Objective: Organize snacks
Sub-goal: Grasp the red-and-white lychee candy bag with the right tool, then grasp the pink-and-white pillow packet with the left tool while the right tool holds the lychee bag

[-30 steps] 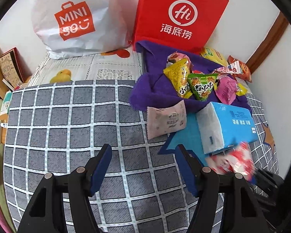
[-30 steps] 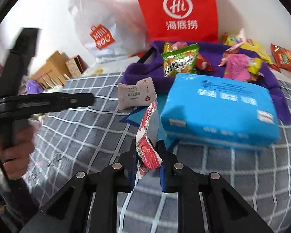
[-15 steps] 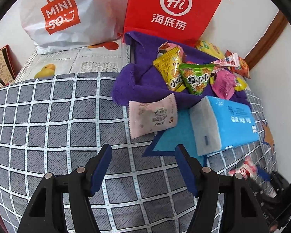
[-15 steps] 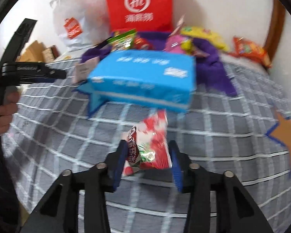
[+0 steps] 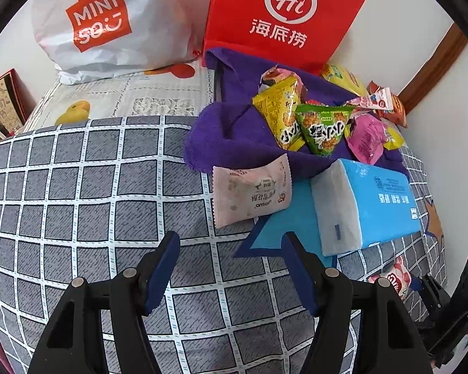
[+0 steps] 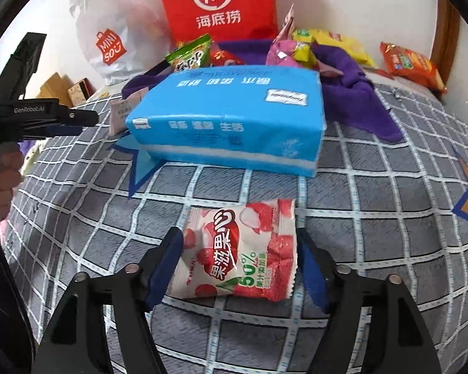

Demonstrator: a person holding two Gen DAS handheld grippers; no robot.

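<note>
My right gripper [image 6: 240,249] is open. A red-and-white lychee snack packet [image 6: 238,249] lies flat on the checked bedspread between its fingers, free of them; it also shows in the left wrist view [image 5: 393,275]. My left gripper [image 5: 231,249] is open and empty above the bedspread, just short of a pale pink packet [image 5: 251,194]. Several snack packets, among them a yellow one [image 5: 280,115], a green one [image 5: 323,127] and a pink one [image 5: 366,138], lie piled on a purple cloth [image 5: 231,131].
A blue tissue pack [image 6: 234,118] lies in front of the purple cloth, over a blue star patch [image 5: 284,227]. A red Hi bag [image 5: 284,15] and a white Miniso bag [image 5: 103,25] stand against the wall. An orange packet [image 6: 411,64] lies far right.
My right gripper has opened and let go of the lychee packet, which now lies flat on the bedspread in front of the tissue pack. My left gripper has stayed open.
</note>
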